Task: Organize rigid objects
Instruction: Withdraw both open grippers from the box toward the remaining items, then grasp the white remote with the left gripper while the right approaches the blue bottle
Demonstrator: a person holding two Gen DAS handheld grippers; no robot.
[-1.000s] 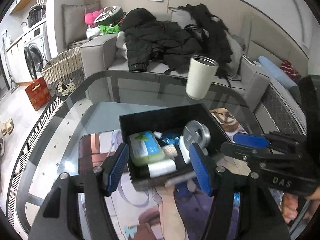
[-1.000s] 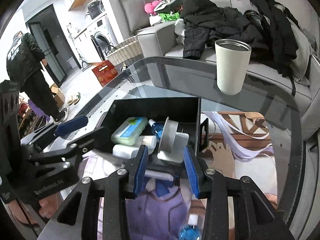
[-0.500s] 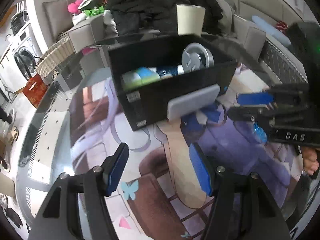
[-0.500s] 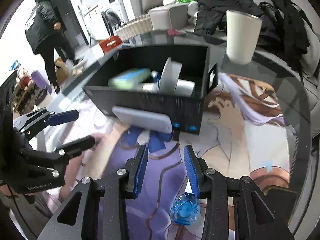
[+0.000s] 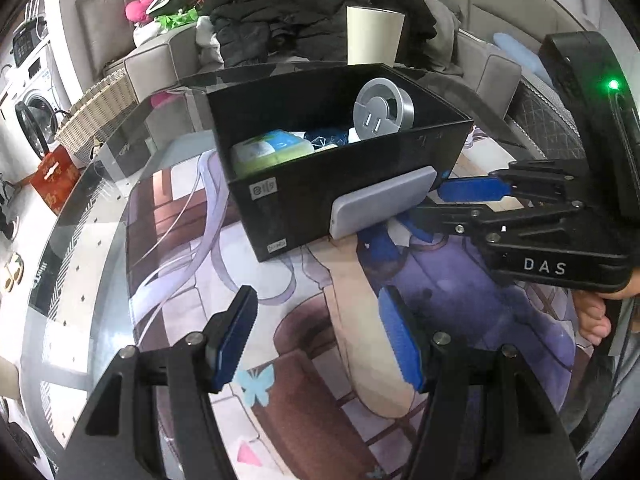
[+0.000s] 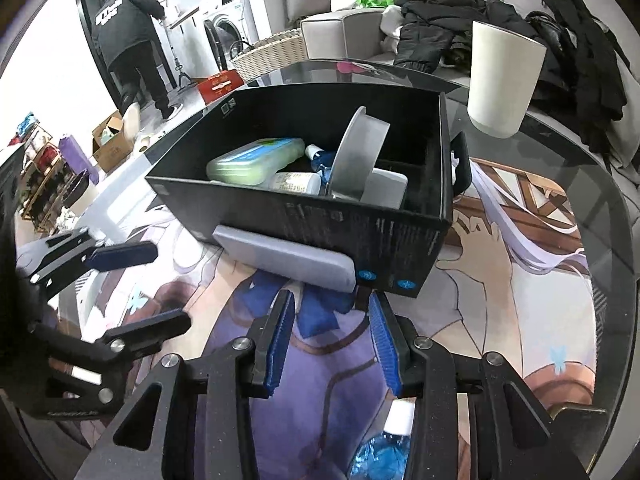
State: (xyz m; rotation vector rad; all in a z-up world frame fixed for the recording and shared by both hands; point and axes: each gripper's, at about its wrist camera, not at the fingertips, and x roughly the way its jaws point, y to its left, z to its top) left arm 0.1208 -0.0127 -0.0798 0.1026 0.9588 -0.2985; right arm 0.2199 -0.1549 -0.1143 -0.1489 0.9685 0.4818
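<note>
Both grippers, left gripper and right gripper, have jaws apart and hold nothing. Grey power bank leans against the black box outside wall on the mat. Risk: a nudge tips it flat, or the box slides on glass.

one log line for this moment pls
left gripper open, empty | right gripper open, empty | grey power bank leaning on black box outside

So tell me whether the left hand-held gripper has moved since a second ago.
Yes. The left hand-held gripper pulled back from over the black box; it's now short of it.
</note>
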